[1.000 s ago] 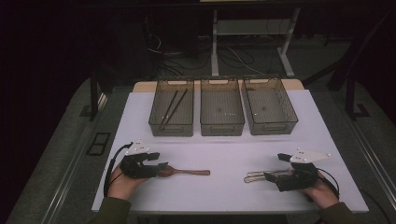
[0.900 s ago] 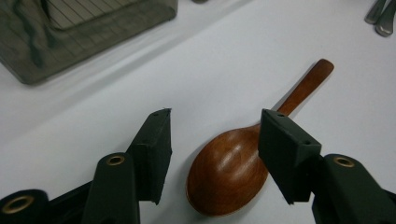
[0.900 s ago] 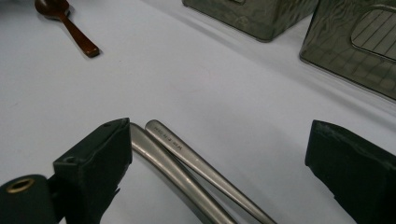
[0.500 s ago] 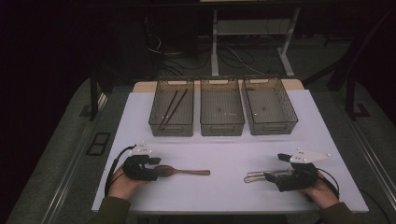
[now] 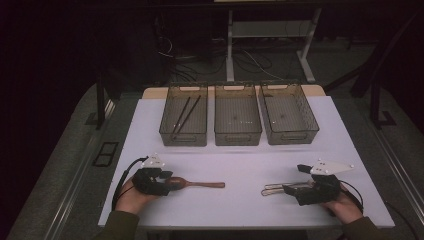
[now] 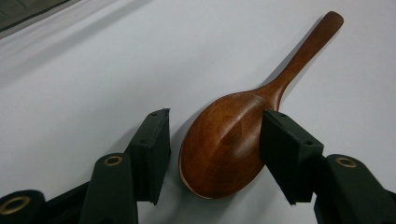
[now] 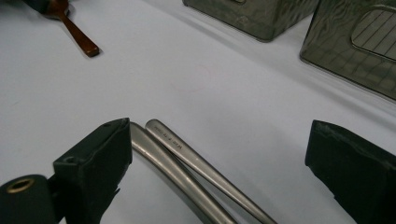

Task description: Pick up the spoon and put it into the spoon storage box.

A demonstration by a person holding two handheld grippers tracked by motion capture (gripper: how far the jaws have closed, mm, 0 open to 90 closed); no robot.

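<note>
Big white table (image 5: 240, 150) under the lights, dark floor all around it. At the far edge sit three clear plastic bins in a row: the left bin (image 5: 183, 121) holds a pair of dark chopsticks (image 5: 186, 114) lying lengthwise, and the middle bin (image 5: 237, 120) and the right bin (image 5: 288, 119) sit beside it, side by side.

Down at the near edge, both hands are in. On the left, the left gripper (image 5: 167, 181) sits low on the table, and here is the wooden spoon (image 5: 197, 184), lying flat on the white surface with its handle pointing toward the table's centre. From the left gripper view the wooden spoon (image 6: 238, 135) has its bowl right between the two black jaws. The right-hand pad looks to be against the bowl's edge near the neck, while the left-hand pad stands apart from it with a sliver of table showing. So the jaws are about half open, straddling the bowl, not clamped on it.

Over on the right, the right gripper (image 5: 285, 189) rests on the table with two metal handles (image 5: 277, 188) poking out toward the centre. In the right gripper view the jaws stand wide. The metal handles (image 7: 187, 163) lie crossed on the table close against the left-hand pad, the other pad well apart from them. No grip there either.
</note>
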